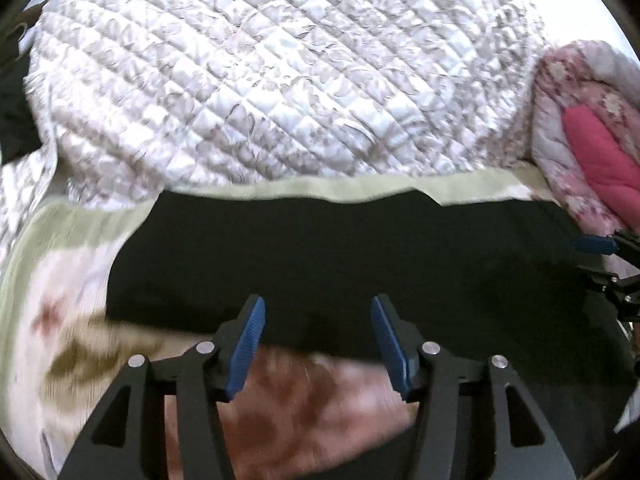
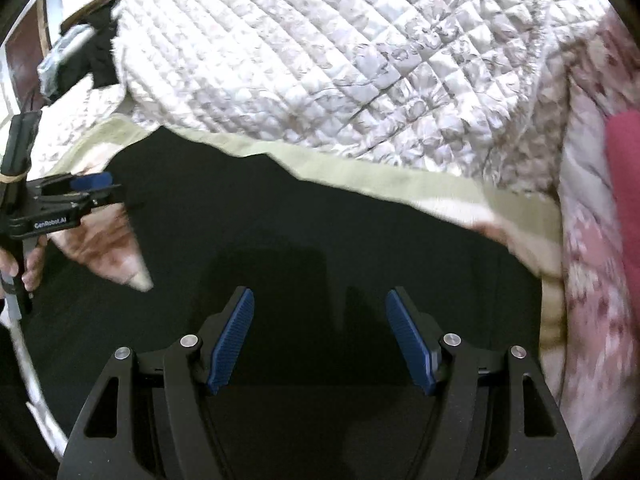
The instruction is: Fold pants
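Note:
The black pants (image 1: pixel 340 248) lie flat on a floral blanket with a pale green border (image 1: pixel 280 190). My left gripper (image 1: pixel 318 308) is open and empty, just above the near edge of the pants. In the right wrist view the pants (image 2: pixel 320 220) fill the middle, and my right gripper (image 2: pixel 320 300) is open and empty above them. The left gripper (image 2: pixel 90 184) shows at the left edge of the right wrist view, and the right gripper (image 1: pixel 594 245) at the right edge of the left wrist view.
A white quilted bedspread (image 1: pixel 260 72) lies bunched behind the pants. A pink floral quilt with a magenta lining (image 1: pixel 592 152) is piled at the right. Dark objects and a wooden piece (image 2: pixel 24 52) stand at the far left.

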Tool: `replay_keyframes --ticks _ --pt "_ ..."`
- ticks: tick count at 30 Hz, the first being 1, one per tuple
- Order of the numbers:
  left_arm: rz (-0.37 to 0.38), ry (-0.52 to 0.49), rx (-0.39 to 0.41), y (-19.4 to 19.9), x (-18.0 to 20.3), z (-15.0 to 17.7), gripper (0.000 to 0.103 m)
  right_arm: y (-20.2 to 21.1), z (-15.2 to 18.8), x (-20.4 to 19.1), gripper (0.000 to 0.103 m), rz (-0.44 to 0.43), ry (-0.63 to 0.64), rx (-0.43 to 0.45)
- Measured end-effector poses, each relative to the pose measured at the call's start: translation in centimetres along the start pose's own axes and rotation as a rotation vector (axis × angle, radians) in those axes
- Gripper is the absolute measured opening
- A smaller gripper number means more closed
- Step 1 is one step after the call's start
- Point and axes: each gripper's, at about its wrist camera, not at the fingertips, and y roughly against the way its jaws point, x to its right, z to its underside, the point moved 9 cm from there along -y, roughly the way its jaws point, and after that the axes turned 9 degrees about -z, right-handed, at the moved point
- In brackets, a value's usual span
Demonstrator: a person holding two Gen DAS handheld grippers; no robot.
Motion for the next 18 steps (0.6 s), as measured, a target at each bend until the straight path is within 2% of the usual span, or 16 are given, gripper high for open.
replay_keyframes --ticks 4,8,13,15,16,17,18 --pt "-0.002 -0.01 -0.003 -3.6 0.2 -2.2 0.061 -3.4 -3.1 2.2 0.069 -0.023 0.034 -0.029" --pt "-0.016 -0.018 -0.028 -6.5 0.4 -3.0 0.063 -6.5 -5.1 4.3 0.069 -0.016 0.039 -0.071" --pt "-0.037 -0.023 -0.103 -9.9 0.5 -1.7 0.063 -10.7 -4.5 5.8 0.07 -0.02 0.036 -0.195" --pt "-0.047 -0.032 -0.097 -10.1 0.6 -1.7 0.063 -11.0 -4.7 5.7 0.07 -0.021 0.05 -0.194" --pt "-0.059 -0.042 -0.096 -10.2 0.7 -1.7 0.063 -11.1 -4.8 5.6 0.066 -0.019 0.051 -0.202" --pt "-0.071 -0.054 -0.095 -10.3 0.8 -1.6 0.058 -11.1 -4.9 5.5 0.045 -0.022 0.053 -0.202" --pt "-0.088 -0.066 -0.094 -10.4 0.9 -1.6 0.052 -11.0 -5.1 5.1 0.015 -0.031 0.064 -0.194"
